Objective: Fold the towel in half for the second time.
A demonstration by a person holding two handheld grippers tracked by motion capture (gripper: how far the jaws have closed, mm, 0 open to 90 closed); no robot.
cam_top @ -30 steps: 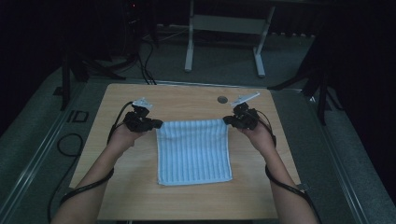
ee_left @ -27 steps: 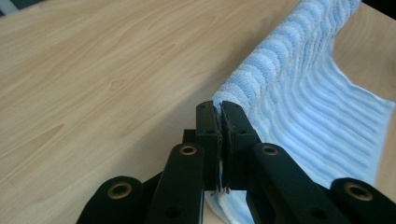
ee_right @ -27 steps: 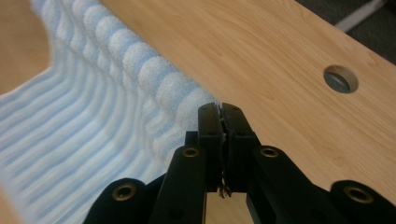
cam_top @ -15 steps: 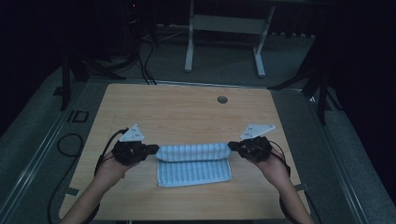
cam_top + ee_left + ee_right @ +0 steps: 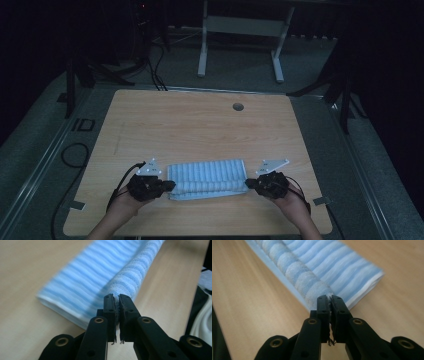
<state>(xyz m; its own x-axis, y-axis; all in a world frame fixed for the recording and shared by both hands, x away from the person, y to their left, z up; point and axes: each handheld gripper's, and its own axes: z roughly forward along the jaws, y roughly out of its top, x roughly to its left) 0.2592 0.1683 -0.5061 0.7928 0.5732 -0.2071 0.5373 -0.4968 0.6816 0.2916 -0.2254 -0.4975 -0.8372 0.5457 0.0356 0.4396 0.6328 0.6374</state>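
At six o'clock on the table (image 5: 200, 125) lies one folded striped towel (image 5: 207, 179); two grippers, left (image 5: 167, 186) and right (image 5: 248, 184), pinch its ends, jaws just easing apart.

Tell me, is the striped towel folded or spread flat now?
Folded: the towel lies as a narrow layered band, its top edge pinched by the left gripper and right gripper.

The right gripper (image 5: 329, 298) rises from the bottom edge, its two black fingers (image 5: 322, 307) nearly together with a thin edge of the blue-and-white striped terry cloth (image 5: 332, 267) pinched between them. The jaws have just been opening slightly. The folded cloth stretches away toward the upper left, lying on the light wooden surface (image 5: 249, 305).
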